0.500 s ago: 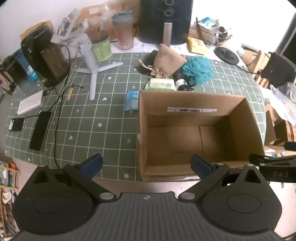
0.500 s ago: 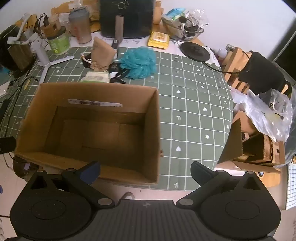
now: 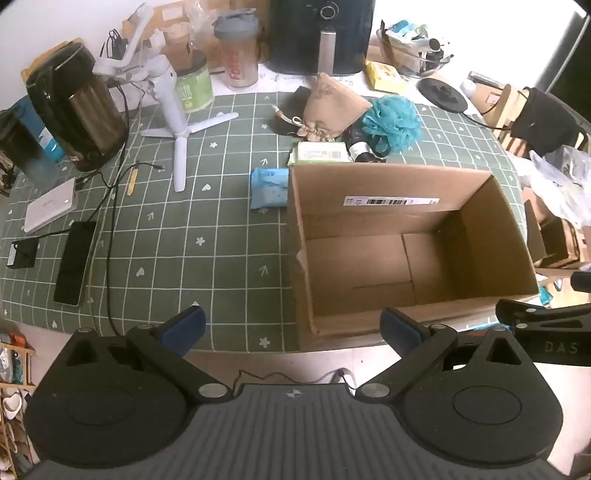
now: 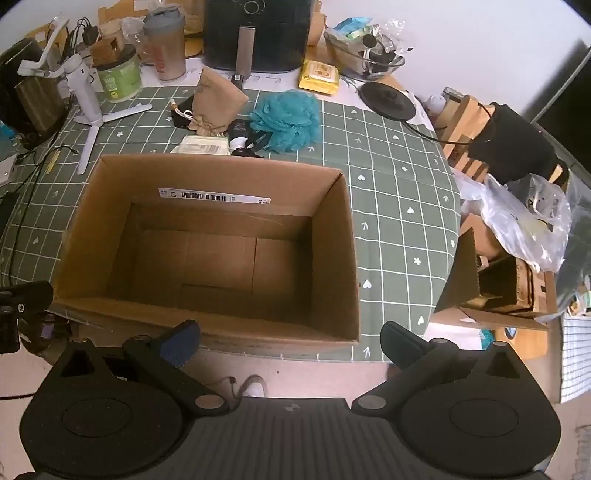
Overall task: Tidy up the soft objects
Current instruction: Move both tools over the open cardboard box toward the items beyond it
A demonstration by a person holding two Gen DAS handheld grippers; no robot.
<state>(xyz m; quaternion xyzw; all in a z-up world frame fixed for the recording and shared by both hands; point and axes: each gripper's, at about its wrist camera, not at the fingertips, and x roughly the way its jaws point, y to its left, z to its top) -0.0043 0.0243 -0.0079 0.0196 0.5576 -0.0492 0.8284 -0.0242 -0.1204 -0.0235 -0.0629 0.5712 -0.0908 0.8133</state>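
Observation:
An open, empty cardboard box (image 3: 480,206) (image 4: 343,236) stands on the green checked tablecloth (image 3: 192,236) near its front edge. Behind the box lie a teal bath pouf (image 3: 393,122) (image 4: 286,120), a tan drawstring pouch (image 3: 332,107) (image 4: 216,99), a pale green wipes pack (image 3: 321,153) (image 4: 203,146) and a black-and-white item (image 4: 242,138). A blue tissue pack (image 3: 269,182) lies against the box's left wall. My left gripper (image 3: 295,326) hangs open over the table's front edge. My right gripper (image 4: 291,338) is open too, in front of the box's near wall.
At the back stand a black air fryer (image 3: 319,35), a shaker bottle (image 3: 236,51), a green tub (image 3: 194,86), a dark kettle (image 3: 75,107) and a white gimbal tripod (image 3: 173,110). Cables, a phone (image 3: 72,260) and a power bank (image 3: 50,208) lie left. Bags and boxes (image 4: 517,236) crowd the right.

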